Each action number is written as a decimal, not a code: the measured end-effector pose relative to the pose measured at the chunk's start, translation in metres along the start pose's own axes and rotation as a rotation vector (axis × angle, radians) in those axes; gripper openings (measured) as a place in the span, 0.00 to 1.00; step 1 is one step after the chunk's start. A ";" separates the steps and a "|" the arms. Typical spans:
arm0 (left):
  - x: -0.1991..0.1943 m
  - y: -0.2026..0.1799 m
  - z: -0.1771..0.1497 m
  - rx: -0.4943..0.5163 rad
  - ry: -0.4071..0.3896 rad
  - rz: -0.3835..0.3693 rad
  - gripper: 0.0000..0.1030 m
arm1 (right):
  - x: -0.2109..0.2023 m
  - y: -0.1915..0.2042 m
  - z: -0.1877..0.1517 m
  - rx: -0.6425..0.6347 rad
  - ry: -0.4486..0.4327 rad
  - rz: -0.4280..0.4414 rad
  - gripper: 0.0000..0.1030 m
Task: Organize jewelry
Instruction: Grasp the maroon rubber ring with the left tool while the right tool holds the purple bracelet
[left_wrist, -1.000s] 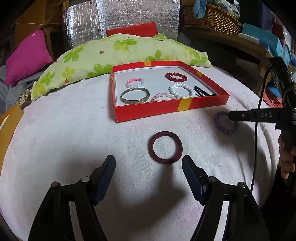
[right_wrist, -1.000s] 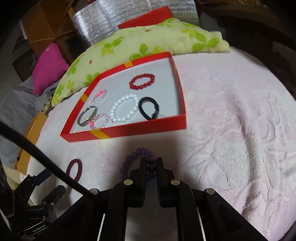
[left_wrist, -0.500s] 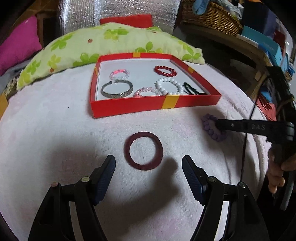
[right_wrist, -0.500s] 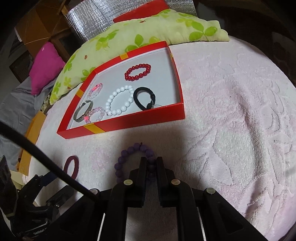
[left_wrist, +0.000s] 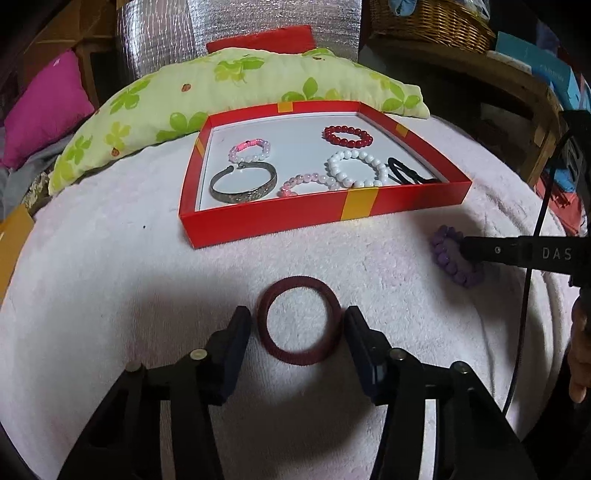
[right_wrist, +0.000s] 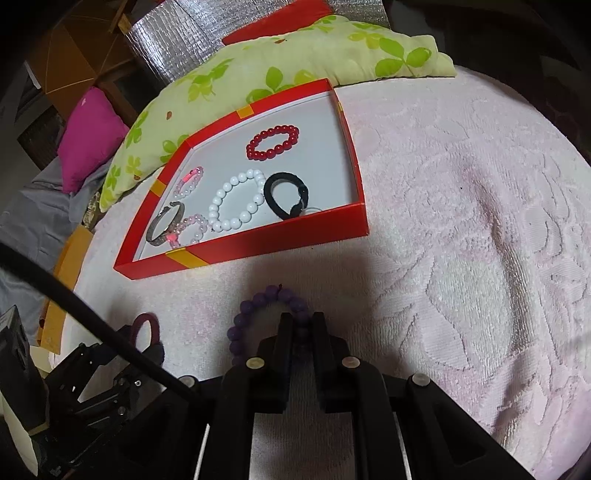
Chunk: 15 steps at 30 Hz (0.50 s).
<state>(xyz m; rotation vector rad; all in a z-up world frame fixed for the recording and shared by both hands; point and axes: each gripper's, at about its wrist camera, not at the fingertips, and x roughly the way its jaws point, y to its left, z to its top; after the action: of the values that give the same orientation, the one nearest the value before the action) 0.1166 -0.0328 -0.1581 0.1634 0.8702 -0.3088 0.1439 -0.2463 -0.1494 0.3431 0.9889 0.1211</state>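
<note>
Two claws: left claw (left_wrist: 298, 325) closing, unclenched, straddling maroon ring (left_wrist: 298, 319); right claw (right_wrist: 302, 325) clenched on purple bracelet (right_wrist: 271, 317).

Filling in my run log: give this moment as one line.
left gripper: jaws just closing around maroon ring, no contact yet | right gripper: shut on purple bead bracelet | red box: six pieces inside

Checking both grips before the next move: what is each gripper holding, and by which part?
The right gripper is shut on the purple bead bracelet, pinching its near-right arc. The left gripper holds nothing: its jaws, just closing, straddle the dark red ring without pressing.
</note>
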 end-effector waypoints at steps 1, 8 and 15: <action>0.000 -0.001 0.000 0.005 -0.002 0.000 0.49 | 0.000 0.000 0.000 0.000 0.000 0.000 0.13; -0.001 -0.008 -0.001 0.038 -0.012 0.005 0.40 | 0.002 0.000 0.001 0.001 -0.006 0.003 0.13; -0.002 -0.014 -0.002 0.062 -0.014 0.018 0.33 | 0.001 -0.003 0.000 0.012 -0.009 0.019 0.13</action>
<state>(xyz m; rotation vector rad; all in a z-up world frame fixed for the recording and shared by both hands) 0.1090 -0.0452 -0.1579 0.2269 0.8453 -0.3196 0.1448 -0.2485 -0.1510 0.3637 0.9779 0.1307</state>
